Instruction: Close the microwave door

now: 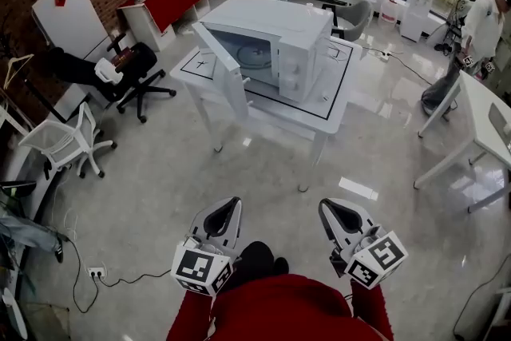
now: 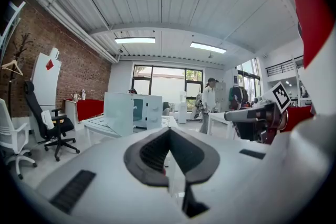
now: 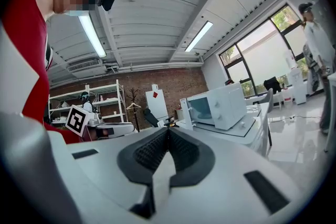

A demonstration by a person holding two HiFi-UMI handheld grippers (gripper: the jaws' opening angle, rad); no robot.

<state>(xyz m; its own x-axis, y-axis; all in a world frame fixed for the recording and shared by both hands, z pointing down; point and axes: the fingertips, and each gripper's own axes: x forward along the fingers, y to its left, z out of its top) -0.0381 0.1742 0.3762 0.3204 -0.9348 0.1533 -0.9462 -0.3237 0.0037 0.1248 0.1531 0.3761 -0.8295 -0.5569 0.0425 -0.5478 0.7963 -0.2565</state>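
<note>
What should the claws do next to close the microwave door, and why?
Probably move closer and bring the left claw toward the open door of the microwave. It and the right claw are shut, empty and far from the table, so nothing can push the door yet.

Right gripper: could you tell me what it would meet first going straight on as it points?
Nothing near, it seems: the line passes just left of the open door toward the chair by the brick wall; depth is unclear.
</note>
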